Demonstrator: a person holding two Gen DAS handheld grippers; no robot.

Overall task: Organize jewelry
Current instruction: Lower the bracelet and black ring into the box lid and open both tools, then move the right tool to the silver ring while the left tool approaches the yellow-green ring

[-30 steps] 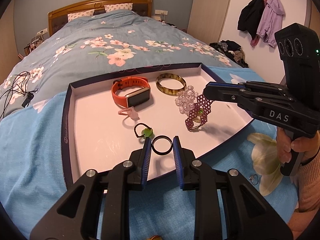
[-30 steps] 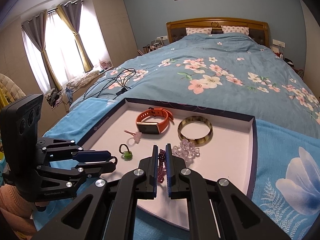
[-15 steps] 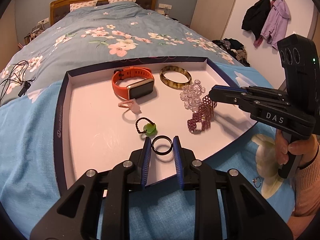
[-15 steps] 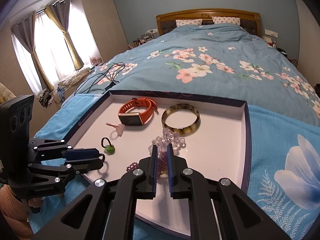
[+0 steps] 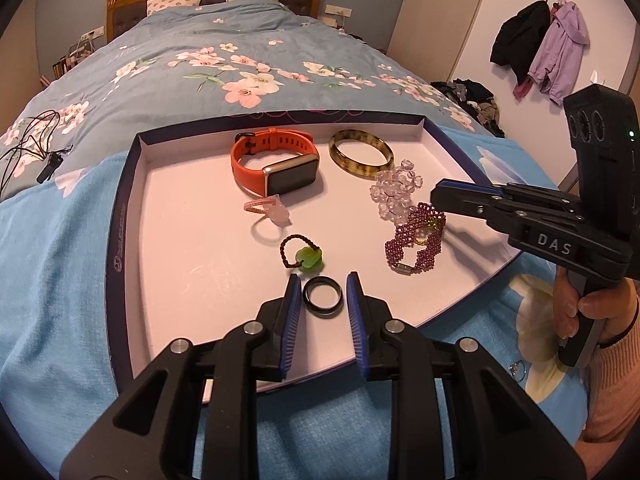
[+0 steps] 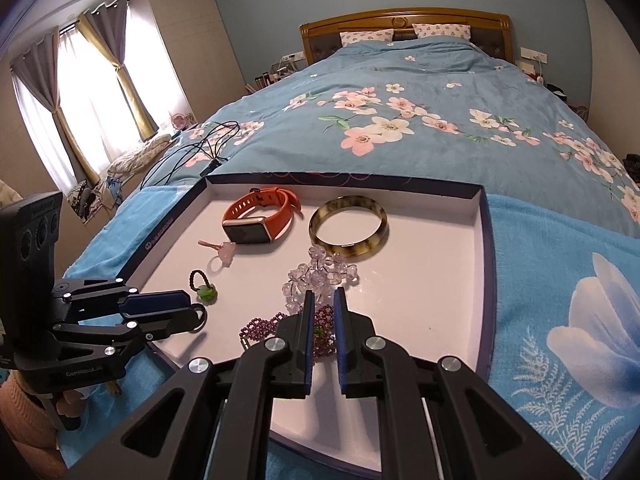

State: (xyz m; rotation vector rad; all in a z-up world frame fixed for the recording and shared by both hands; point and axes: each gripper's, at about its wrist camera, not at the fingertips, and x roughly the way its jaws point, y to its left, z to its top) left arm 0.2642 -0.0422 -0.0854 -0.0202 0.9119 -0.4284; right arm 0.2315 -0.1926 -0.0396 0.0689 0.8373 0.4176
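Left wrist view: at tray (image 5: 120,216) front edge, left claw (image 5: 322,292) slightly spread around black ring (image 5: 322,298) lying flat. Toward right edge, right claw (image 5: 436,200) pinching purple bracelet (image 5: 416,240), partly raised. Open floor leftward; watch (image 5: 280,168), bangle (image 5: 360,156) along far edge.

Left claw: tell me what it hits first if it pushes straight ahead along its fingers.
The left claw already brackets the black ring; straight on it would likely meet the green-stone cord ring, though depth is unclear.
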